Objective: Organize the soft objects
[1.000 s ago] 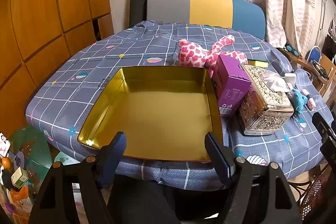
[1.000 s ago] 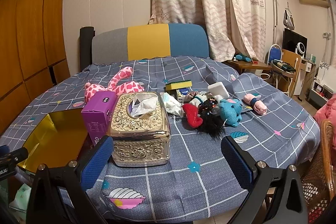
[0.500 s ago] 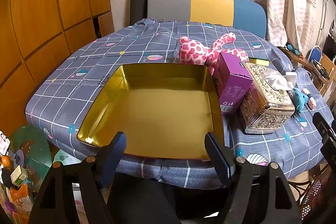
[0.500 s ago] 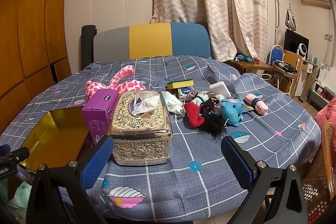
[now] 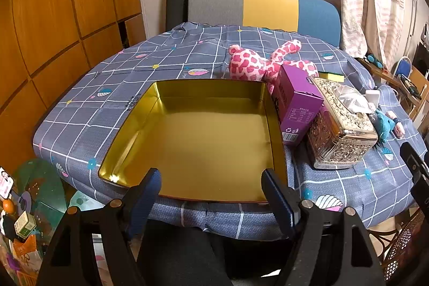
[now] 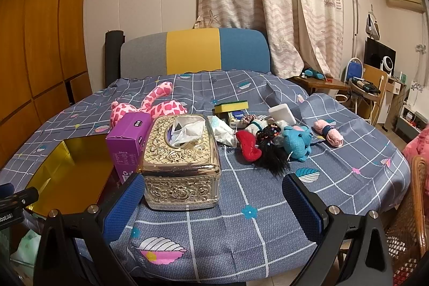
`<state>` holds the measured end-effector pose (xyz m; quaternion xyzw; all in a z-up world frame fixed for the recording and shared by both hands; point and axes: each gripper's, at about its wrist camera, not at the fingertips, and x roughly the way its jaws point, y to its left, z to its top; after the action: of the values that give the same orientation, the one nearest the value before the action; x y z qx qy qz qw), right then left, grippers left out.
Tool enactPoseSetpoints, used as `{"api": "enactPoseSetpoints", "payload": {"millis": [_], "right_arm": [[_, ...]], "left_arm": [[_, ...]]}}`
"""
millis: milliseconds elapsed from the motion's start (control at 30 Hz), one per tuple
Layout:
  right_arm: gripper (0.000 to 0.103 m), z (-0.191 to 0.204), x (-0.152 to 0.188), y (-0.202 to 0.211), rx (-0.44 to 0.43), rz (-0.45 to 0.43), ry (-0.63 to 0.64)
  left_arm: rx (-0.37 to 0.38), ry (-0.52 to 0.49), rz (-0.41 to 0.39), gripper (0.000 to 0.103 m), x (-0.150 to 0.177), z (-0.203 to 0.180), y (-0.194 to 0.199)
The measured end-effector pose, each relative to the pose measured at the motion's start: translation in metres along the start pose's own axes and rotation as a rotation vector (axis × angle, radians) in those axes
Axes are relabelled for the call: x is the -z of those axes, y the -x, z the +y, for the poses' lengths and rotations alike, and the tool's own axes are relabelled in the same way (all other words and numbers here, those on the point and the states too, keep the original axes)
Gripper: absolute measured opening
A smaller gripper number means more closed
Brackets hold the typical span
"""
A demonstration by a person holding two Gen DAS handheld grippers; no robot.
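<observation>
Pink-spotted plush, gold tray, purple box

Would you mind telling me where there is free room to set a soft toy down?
The gold tin has nothing in it. Bare cloth lies in front of the tissue box. It is crowded behind that box, around the blue toy.

Occlusions noted.
Purple box hides the pink plush's lower body; box print too small to read.
</observation>
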<state>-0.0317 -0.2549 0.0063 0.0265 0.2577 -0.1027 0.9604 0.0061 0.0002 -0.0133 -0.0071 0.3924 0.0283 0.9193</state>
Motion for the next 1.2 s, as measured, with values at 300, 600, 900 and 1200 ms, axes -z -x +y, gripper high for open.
{"api": "enactPoseSetpoints", "payload": {"millis": [300,600,900,1200], "right_arm": [[0.103,0.000,0.000,0.000,-0.003,0.003,0.003],[0.103,0.000,0.001,0.000,-0.002,0.007,0.004],[0.103,-0.001,0.001,-0.002,-0.008,0.012,0.010],[0.103,-0.010,0.001,-0.010,0.002,0.041,0.000]], "left_arm": [[0.001,0.000,0.008,0.079,0.000,0.000,-0.002],[0.009,0.001,0.028,0.079,0.001,-0.001,-0.005],[0.014,-0.001,0.043,0.079,0.001,-0.002,-0.009],[0.156,0.031,0.061,0.079,-0.005,-0.004,-0.014]]}}
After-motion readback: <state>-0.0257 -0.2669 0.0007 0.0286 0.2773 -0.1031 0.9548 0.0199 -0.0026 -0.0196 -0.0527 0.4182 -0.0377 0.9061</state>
